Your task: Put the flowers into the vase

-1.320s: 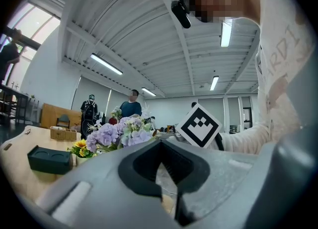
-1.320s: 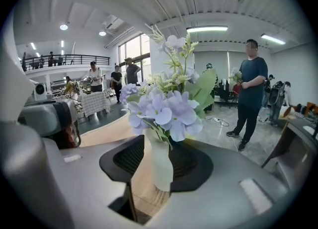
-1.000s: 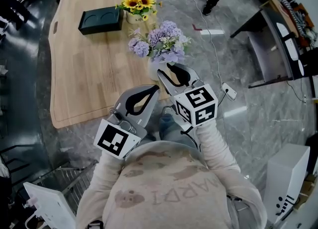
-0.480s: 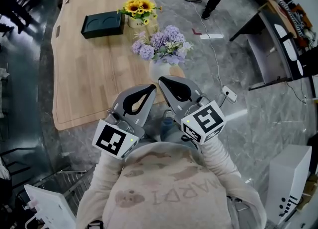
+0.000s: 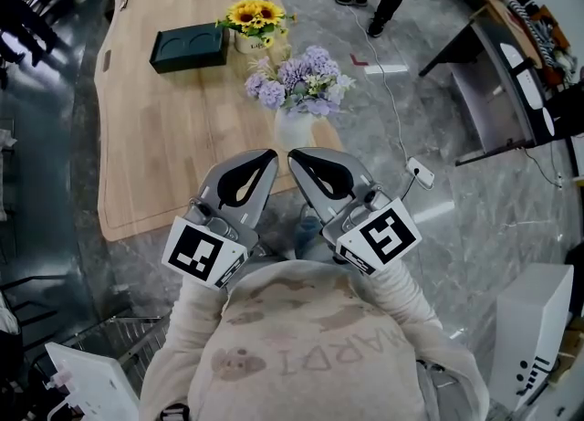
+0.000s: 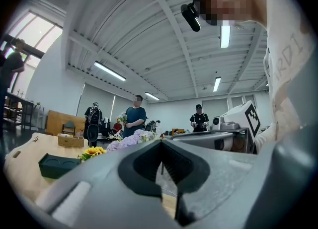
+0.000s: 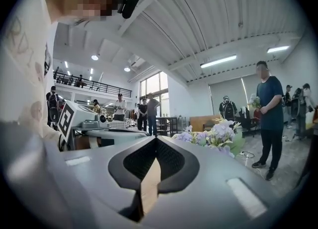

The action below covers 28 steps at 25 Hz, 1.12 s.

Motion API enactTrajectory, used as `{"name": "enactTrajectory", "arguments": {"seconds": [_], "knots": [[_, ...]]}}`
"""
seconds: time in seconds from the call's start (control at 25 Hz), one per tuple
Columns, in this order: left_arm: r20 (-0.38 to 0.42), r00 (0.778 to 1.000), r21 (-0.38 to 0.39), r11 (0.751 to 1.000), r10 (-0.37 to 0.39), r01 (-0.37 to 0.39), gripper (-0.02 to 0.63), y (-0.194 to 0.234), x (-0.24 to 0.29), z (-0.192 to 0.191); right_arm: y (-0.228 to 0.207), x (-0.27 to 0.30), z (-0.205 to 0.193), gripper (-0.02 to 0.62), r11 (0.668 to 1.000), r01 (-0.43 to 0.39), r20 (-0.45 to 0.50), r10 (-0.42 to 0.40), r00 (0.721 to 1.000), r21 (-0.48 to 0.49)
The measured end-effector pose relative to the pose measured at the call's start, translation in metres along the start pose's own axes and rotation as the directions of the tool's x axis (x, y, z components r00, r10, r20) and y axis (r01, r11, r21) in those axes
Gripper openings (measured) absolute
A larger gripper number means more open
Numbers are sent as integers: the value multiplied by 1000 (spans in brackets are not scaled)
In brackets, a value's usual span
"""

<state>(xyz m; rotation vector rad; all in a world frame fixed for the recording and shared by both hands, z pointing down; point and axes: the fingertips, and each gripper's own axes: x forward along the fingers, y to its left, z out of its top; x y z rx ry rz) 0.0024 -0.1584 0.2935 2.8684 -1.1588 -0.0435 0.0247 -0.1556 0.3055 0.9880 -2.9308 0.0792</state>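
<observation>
My left gripper (image 5: 266, 156) sits close to my chest, its jaws shut tip to tip with nothing between them. Ahead of those jaws and slightly to their right, the purple flowers (image 5: 297, 77) stand in the white vase (image 5: 294, 129), which sits near the edge of the counter (image 5: 164, 145). The sunflowers (image 5: 251, 15) and a dark tray (image 5: 189, 47) lie well beyond. My right gripper (image 5: 299, 156) is likewise closed and empty, with the vase just ahead of its jaws. I judge the placing done, so this step is a clean retreat. I'd hold both jaws back, avoid any forward sweep, and not brush the stems or tip the vase.
</observation>
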Motion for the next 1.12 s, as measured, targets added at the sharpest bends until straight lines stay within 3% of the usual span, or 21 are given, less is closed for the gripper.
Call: {"name": "enactTrajectory", "arguments": {"seconds": [1.12], "knots": [[12, 999, -10, 999, -30, 30, 0, -5, 10, 6, -6, -2, 15, 26, 1000, 14, 44, -14, 999, -8]]}}
